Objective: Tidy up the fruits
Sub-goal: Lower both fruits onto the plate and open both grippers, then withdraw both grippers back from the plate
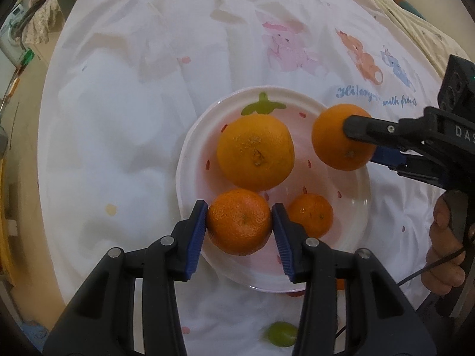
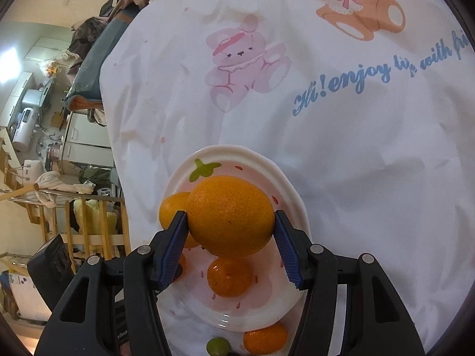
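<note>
in the left wrist view a green grape (image 1: pixel 280 338) lies nearest on the white printed cloth (image 1: pixel 118 148), just below the plate's near rim and between the finger arms. above it, the left gripper (image 1: pixel 239 222) has its blue pads pressed against both sides of a mandarin (image 1: pixel 239 222), which sits between the jaws over the near part of the strawberry-patterned plate (image 1: pixel 190 163). just right of that, a smaller mandarin (image 1: pixel 311 215) lies on the plate, beside the right pad. farther in, a large orange (image 1: pixel 255 152) rests near the plate's middle, below its painted green leaf. at the plate's far right edge the right gripper (image 1: pixel 356 145) comes in from the right, its jaws closed around another orange (image 1: pixel 338 138); whether this fruit touches the rim i cannot tell.

in the right wrist view the held orange (image 2: pixel 231 216) fills the gap between the right gripper's (image 2: pixel 231 225) pads, held above the plate (image 2: pixel 291 190). a further mandarin (image 2: pixel 265 341) lies on the cloth beside the plate's near rim.
</note>
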Tool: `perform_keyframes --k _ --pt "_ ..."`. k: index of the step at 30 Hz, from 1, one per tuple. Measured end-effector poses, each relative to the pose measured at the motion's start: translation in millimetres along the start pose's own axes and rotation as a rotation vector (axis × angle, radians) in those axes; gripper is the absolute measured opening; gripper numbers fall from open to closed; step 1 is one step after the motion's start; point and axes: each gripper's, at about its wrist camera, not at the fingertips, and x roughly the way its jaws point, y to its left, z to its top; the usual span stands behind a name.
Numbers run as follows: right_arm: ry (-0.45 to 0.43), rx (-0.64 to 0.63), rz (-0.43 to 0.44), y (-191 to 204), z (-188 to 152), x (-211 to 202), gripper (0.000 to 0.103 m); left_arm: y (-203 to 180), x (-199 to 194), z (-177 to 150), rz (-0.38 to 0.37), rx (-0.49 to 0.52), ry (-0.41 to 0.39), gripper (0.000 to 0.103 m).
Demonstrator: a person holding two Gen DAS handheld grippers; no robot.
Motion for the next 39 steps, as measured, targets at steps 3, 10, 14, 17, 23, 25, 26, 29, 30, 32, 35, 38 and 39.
perform_keyframes --k 3,10,14,17,23,25,26,29,30,32,35,38,39 --pt "0.013 0.01 0.019 0 1 4 0.063 -1 3 1 -0.007 -0.001 0.011 0.041" --pt "-0.041 0.043 0.103 3 4 -10 0.084 -3 -1 1 0.028 0.006 -0.009 0.083" --pt "-0.058 0.043 0.117 2 5 -19 0.084 -2 -4 2 0.024 0.001 -0.018 0.083" --pt "-0.057 0.057 0.11 -2 5 -22 0.084 -1 -5 2 0.025 -0.003 -0.021 0.083" --pt "-0.085 0.039 0.096 3 2 -37 0.084 0 -14 3 0.042 0.0 -0.062 0.083" --pt "-0.096 0.033 0.096 5 -2 -44 0.084 1 -18 3 0.043 -0.003 -0.075 0.083" --pt "-0.101 0.03 0.093 6 -4 -47 0.084 1 -19 2 0.046 -0.003 -0.081 0.083" --pt "-0.115 0.024 0.078 7 -13 -57 0.084 2 -26 0 0.047 -0.007 -0.095 0.083" --pt "-0.118 0.023 0.076 7 -15 -59 0.084 2 -29 -2 0.042 -0.009 -0.101 0.083" --pt "-0.125 0.022 0.074 8 -21 -65 0.084 2 -35 -3 0.037 -0.008 -0.116 0.083" --pt "-0.139 0.01 0.066 9 -31 -75 0.084 1 -46 -8 0.043 0.003 -0.144 0.083" --pt "-0.153 0.005 0.059 8 -45 -86 0.084 2 -58 -14 0.045 -0.005 -0.154 0.083" --pt "-0.157 0.005 0.059 7 -50 -89 0.084 4 -64 -15 0.034 -0.019 -0.16 0.083"
